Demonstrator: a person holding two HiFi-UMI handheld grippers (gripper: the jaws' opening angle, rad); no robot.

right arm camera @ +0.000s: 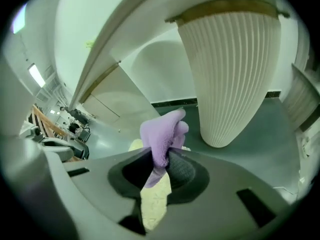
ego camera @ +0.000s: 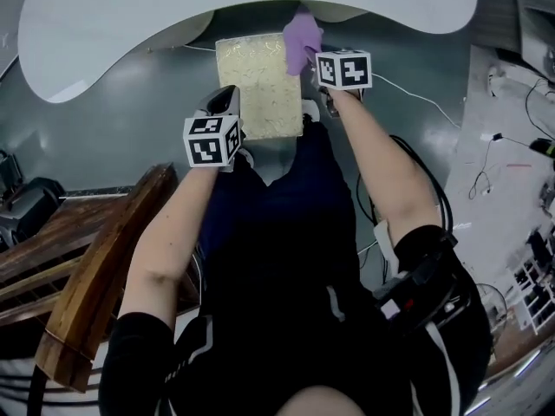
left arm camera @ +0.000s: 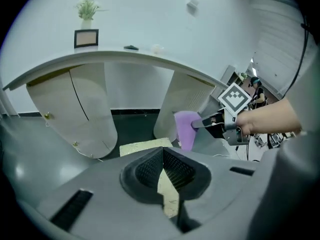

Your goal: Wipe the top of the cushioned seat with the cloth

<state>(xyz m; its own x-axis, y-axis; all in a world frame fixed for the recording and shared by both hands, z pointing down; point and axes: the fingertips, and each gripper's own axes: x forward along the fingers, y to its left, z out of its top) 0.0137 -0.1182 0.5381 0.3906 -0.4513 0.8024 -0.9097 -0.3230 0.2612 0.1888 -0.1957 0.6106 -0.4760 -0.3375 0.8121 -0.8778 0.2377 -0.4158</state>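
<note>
The pale yellow, square cushioned seat (ego camera: pixel 258 89), its top coarse and speckled, stood level just before the near rim of the white curved tabletop (ego camera: pixel 104 24). The fluffy lilac cloth (ego camera: pixel 301 42) was bunched and pinched between the jaws of the right gripper (right arm camera: pixel 162 156). It hung close by that same rim, over the seat's far right corner, and seemed barely to touch the cushion.

Head view: high above cushioned seat (ego camera: pixel 258 85), facing steeply down, seat far off at upper middle. Left gripper view: low, close at seat's near-left corner, facing level across it along own jaws. Right gripper view: closest, just above seat, facing beyond its far edge. All three share seat and cloth (ego camera: pixel 302 42).
</note>
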